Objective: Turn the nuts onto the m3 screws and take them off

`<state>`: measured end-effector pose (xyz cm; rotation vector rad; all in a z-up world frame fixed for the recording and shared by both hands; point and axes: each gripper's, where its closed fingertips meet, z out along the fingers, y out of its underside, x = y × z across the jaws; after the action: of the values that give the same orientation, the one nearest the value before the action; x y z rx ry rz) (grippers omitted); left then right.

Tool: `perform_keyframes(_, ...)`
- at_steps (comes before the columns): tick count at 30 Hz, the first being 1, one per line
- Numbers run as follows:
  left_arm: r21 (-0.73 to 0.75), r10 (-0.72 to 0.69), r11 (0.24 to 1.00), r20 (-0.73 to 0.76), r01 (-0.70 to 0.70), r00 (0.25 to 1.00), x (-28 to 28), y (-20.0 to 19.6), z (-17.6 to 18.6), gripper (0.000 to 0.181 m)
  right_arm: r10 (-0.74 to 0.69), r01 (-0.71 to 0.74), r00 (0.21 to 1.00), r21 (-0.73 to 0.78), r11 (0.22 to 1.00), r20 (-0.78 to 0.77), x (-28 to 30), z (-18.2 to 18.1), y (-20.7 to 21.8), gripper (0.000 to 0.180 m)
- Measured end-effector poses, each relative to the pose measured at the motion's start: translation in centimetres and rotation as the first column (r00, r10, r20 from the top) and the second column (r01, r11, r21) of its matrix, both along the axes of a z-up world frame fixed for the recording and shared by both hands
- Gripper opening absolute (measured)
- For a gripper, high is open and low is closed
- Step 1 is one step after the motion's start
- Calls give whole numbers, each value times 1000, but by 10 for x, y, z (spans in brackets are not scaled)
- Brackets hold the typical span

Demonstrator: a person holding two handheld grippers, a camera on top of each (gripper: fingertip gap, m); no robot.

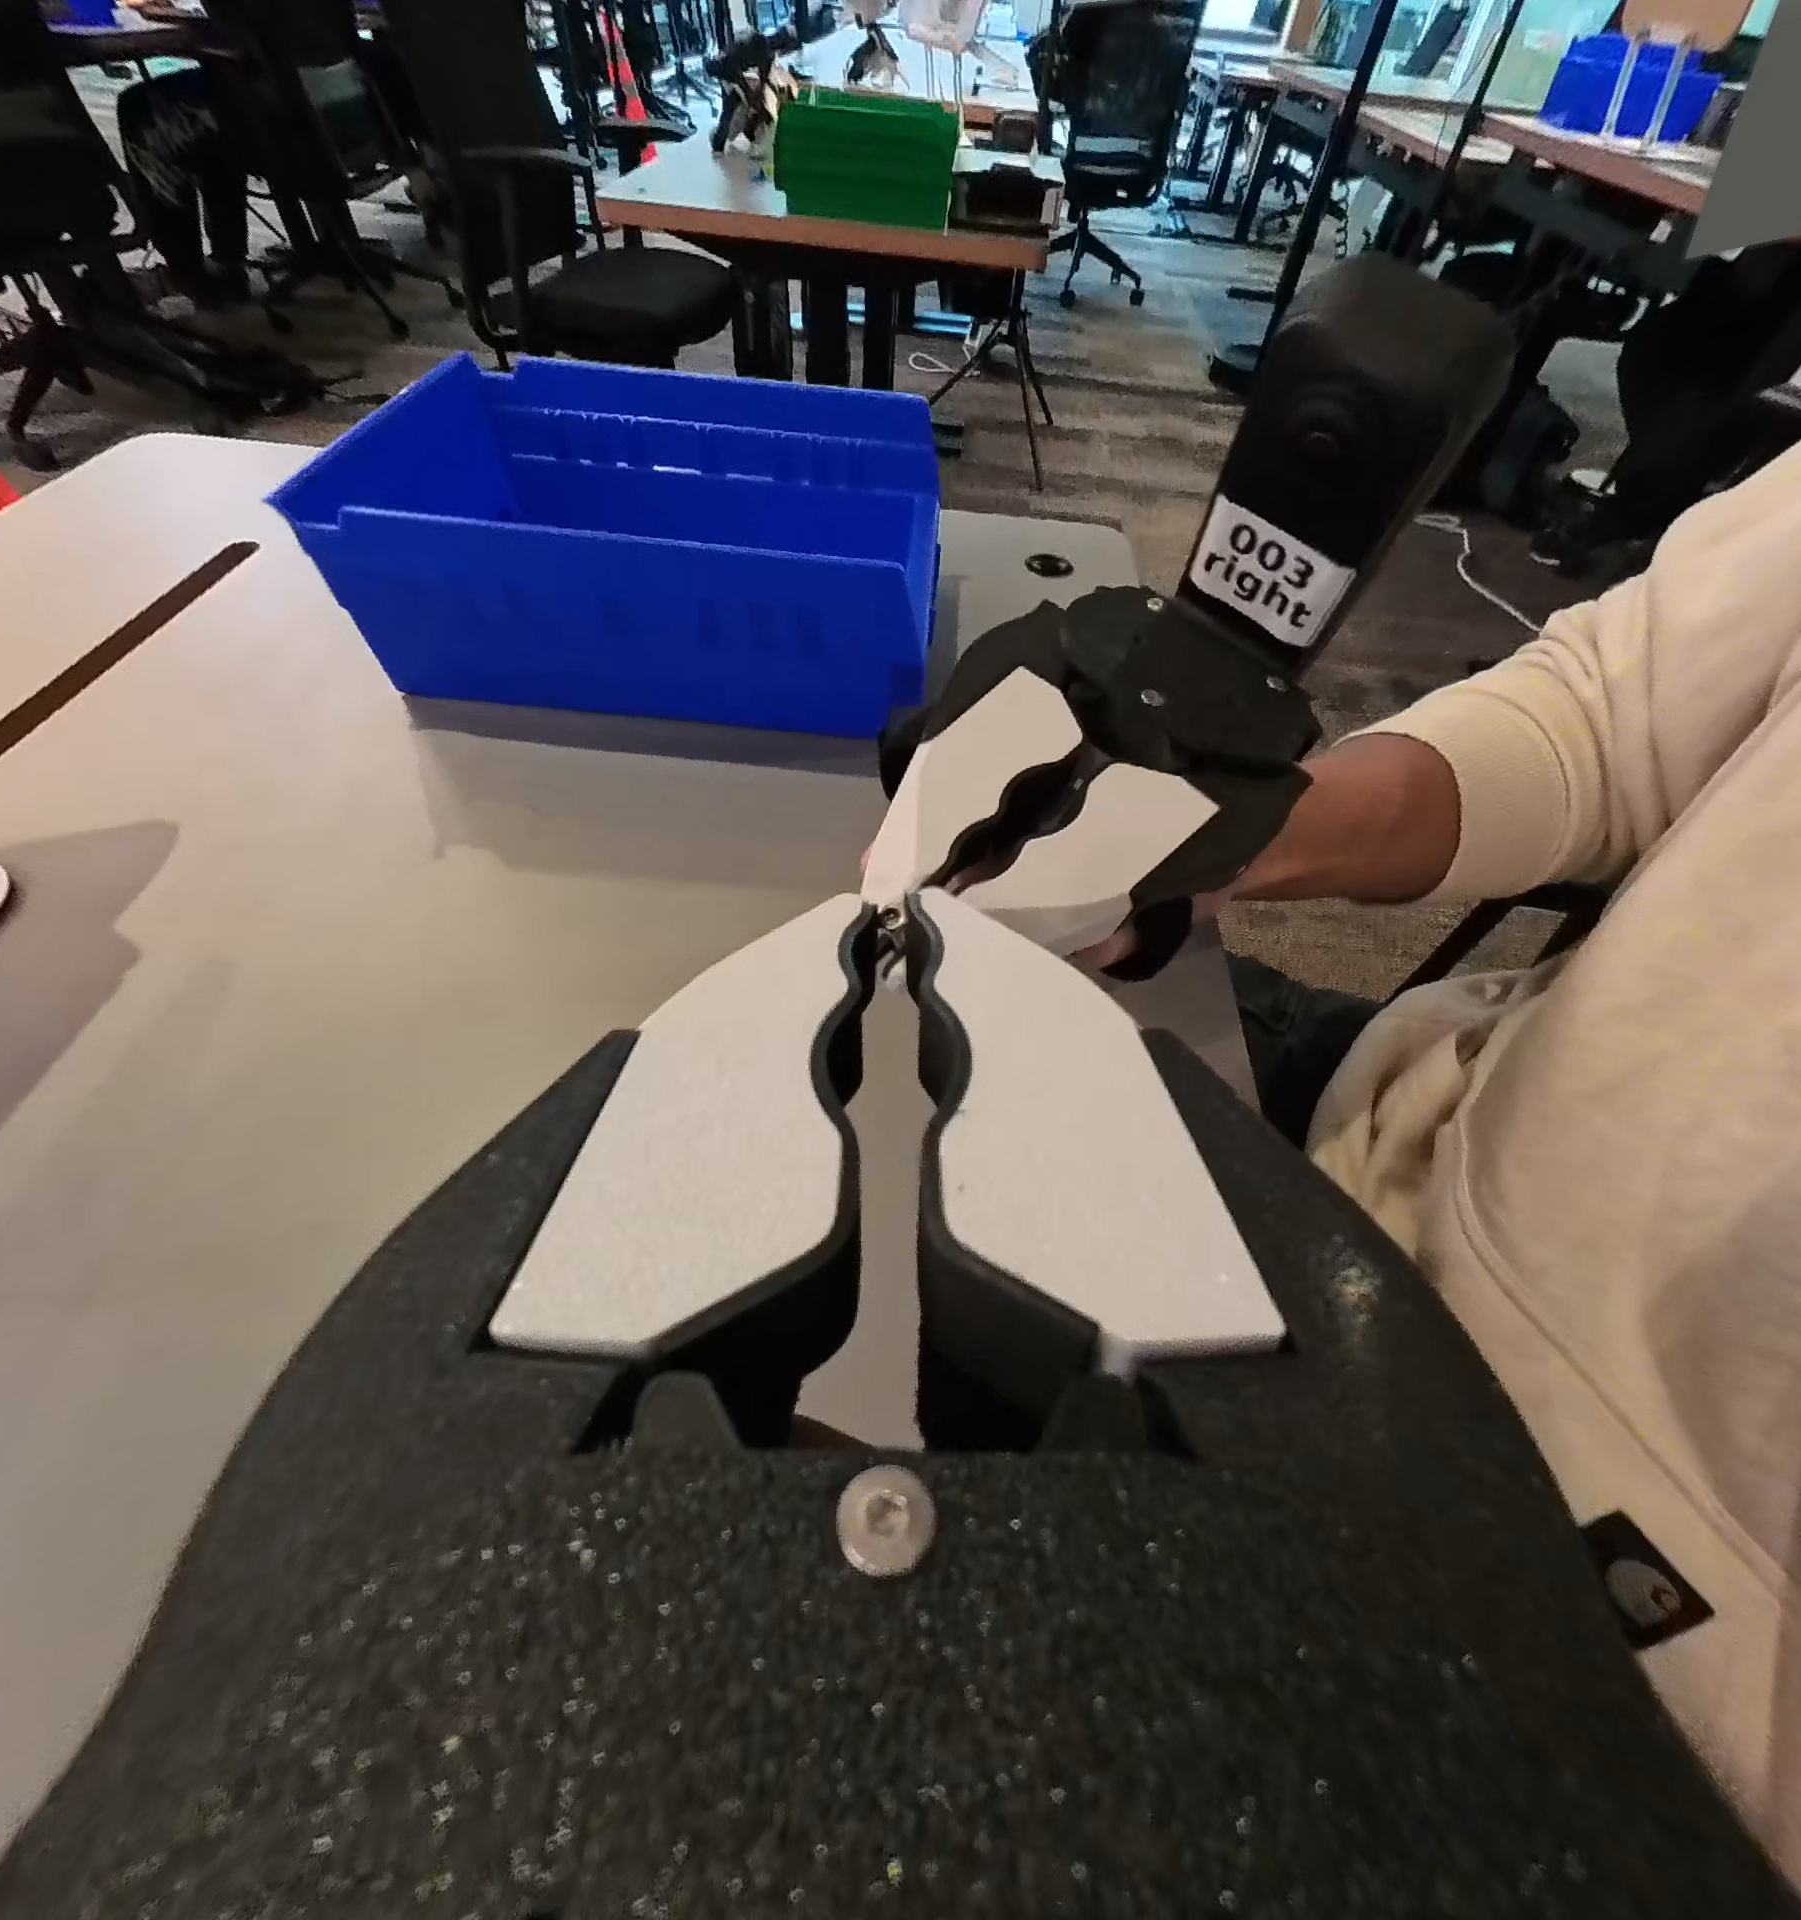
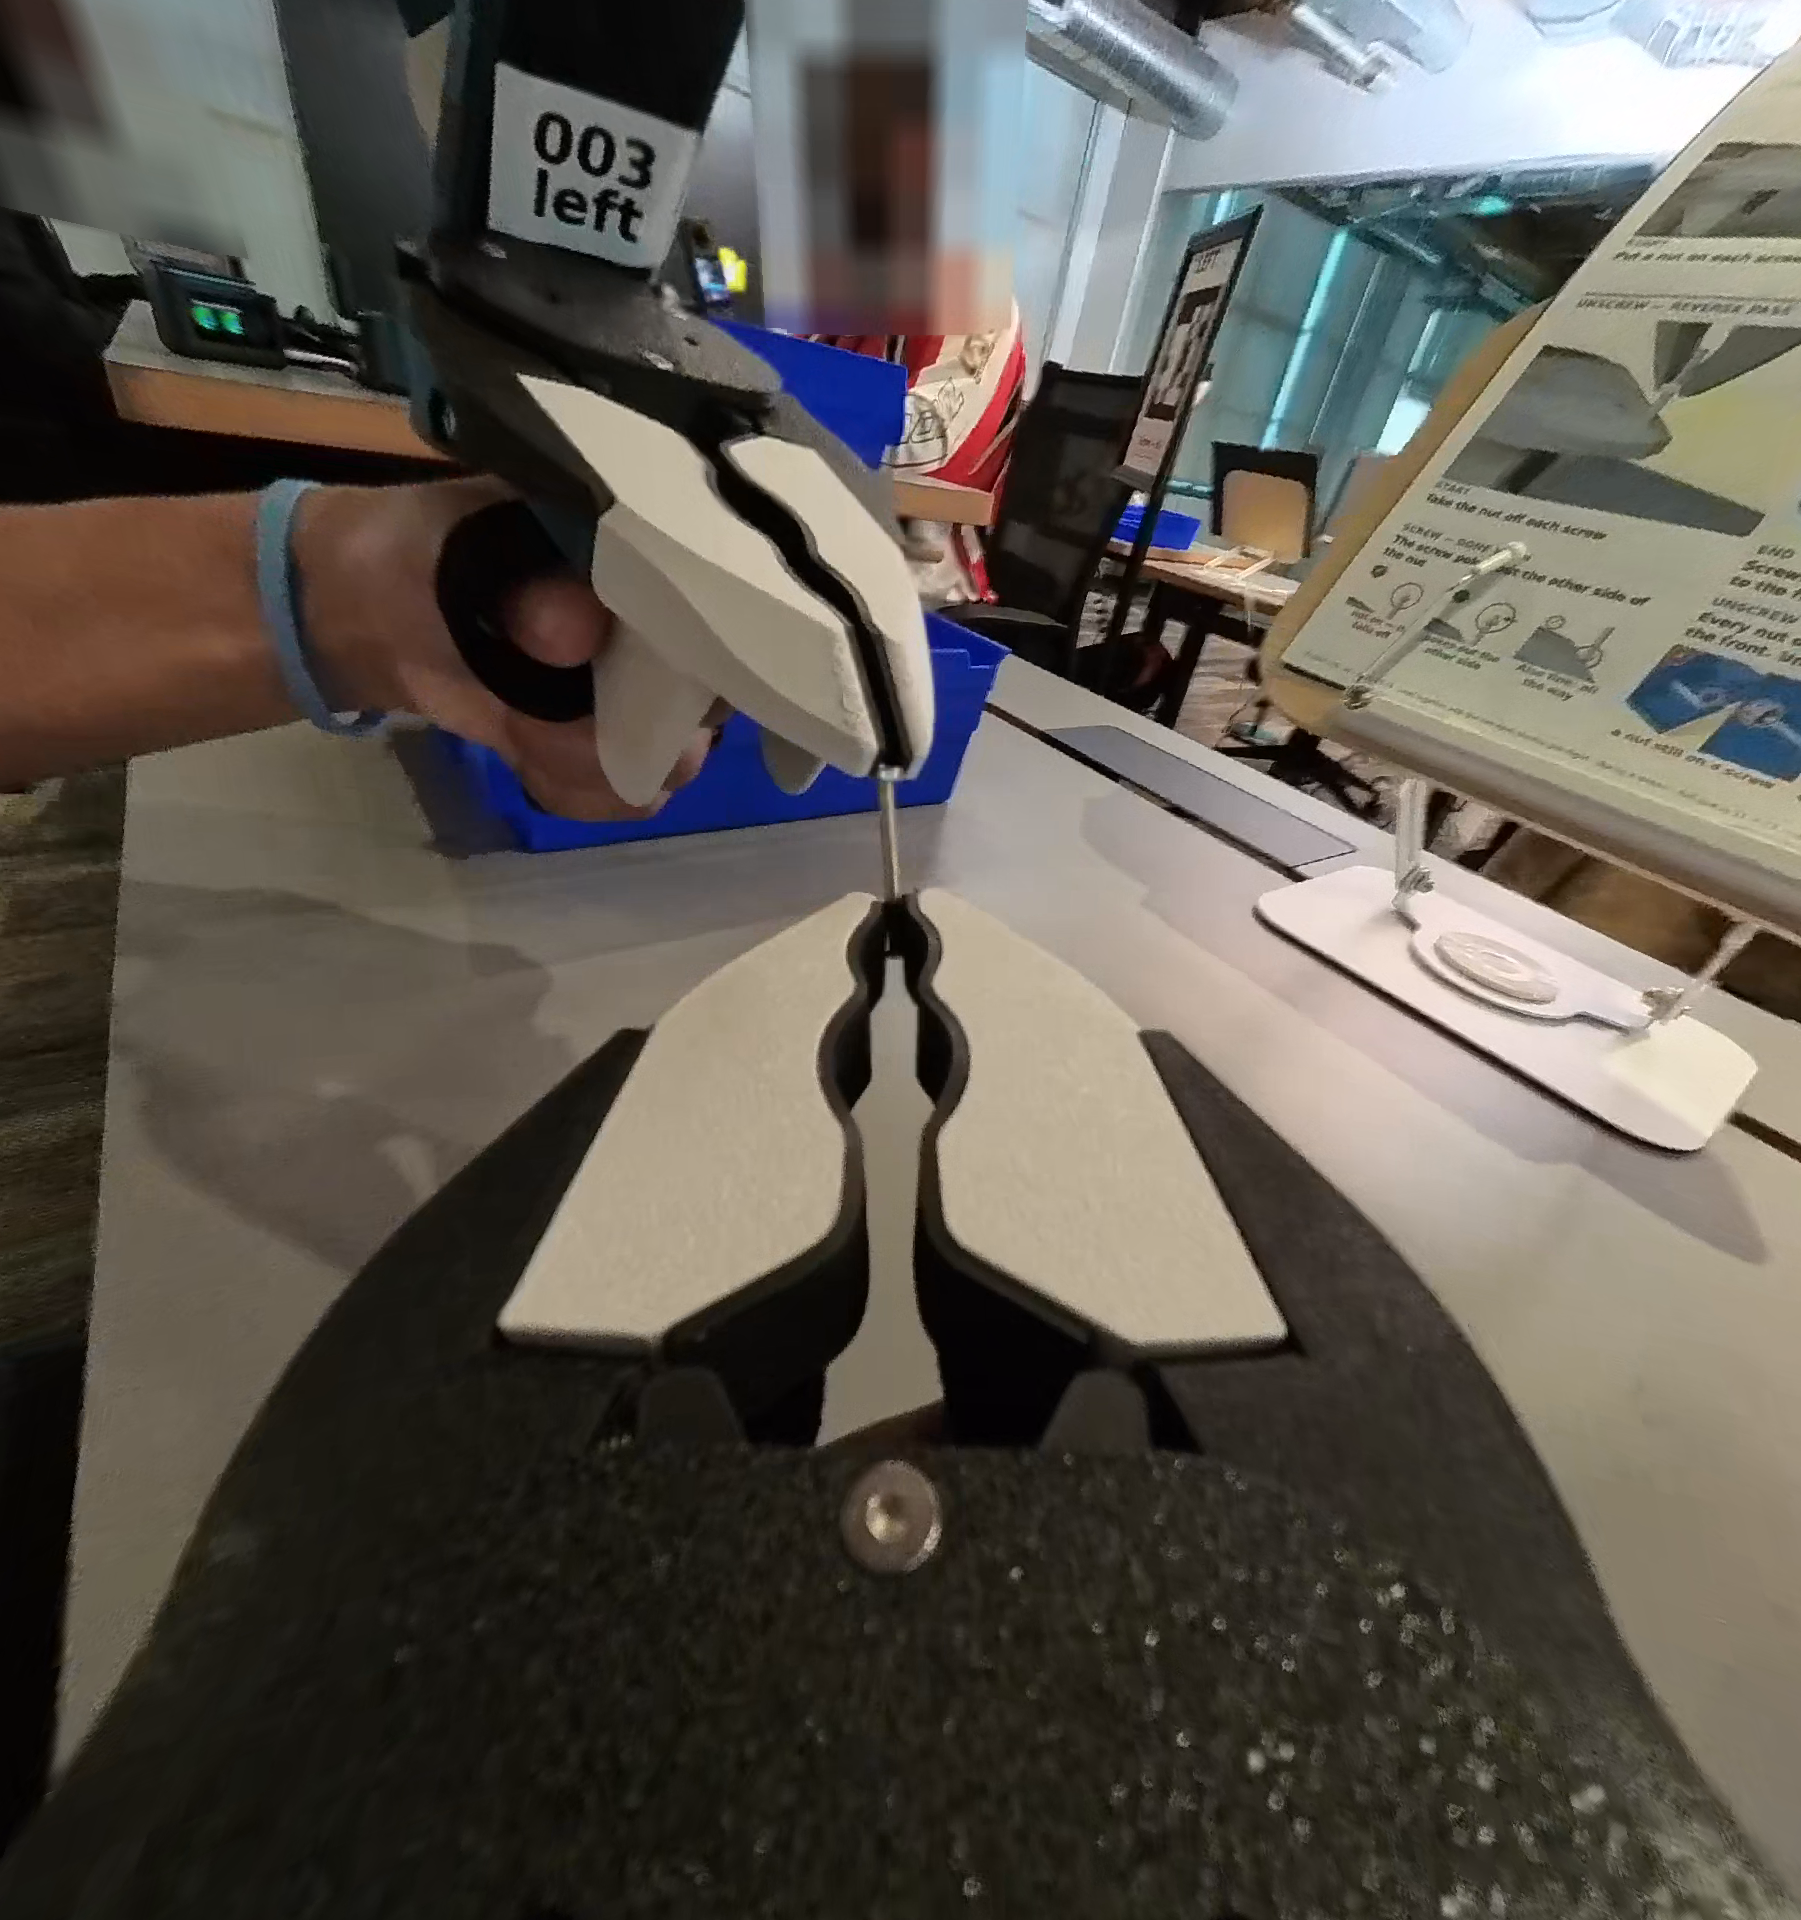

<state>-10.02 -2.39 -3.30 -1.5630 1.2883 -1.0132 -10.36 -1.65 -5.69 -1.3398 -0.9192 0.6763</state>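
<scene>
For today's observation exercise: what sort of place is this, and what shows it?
Probably an open-plan office or lab workspace: rows of office chairs at long desks, stacked green bins, and a blue parts bin.

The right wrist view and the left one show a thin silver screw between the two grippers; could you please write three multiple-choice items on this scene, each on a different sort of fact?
1. Where is the thin silver screw?
A. In the bin
B. Spanning both grippers' tips
C. Lying on the table

2. What colour is the open plastic bin?
A. Blue
B. Red
C. Yellow

3. How does the right gripper stand?
A. Wide open
B. Resting in the bin
C. Shut on the screw

Key: 1 B, its ends sit in the left gripper and the right one; 2 A, its walls are blue; 3 C, its tips pinch the screw's end.
</scene>
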Motion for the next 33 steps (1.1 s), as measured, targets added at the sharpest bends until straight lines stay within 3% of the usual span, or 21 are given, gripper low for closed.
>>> perform_keyframes(4, 19, -57, 998, -23, 58, 998, -1, -6, 0, 4, 163, -170, 984, -116, 979, -64, -4, 0, -9, 2)
perform_keyframes(8, 44, -144, 988, -72, 148, 987, -1, -16, 5, 4, 342, -373, 926, -229, 899, -162, -6, 5, -22, 2)
perform_keyframes(15, 12, -287, 957, -94, 290, 953, 2, -31, 18, 4, 577, -684, 729, -355, 637, -368, -5, 19, -44, 2)
perform_keyframes(25, -113, -488, 873, -209, 475, 847, -3, -52, 11, 4, 705, -847, 495, -462, 263, -507, -10, 16, -75, 2)
perform_keyframes(29, -139, -506, 863, -255, 487, 824, -4, -50, 4, 4, 698, -834, 518, -474, 282, -494, -14, 10, -73, 2)
perform_keyframes(33, -165, -500, 866, -322, 472, 804, -9, -45, -8, 4, 686, -760, 618, -516, 396, -384, -19, -6, -65, 2)
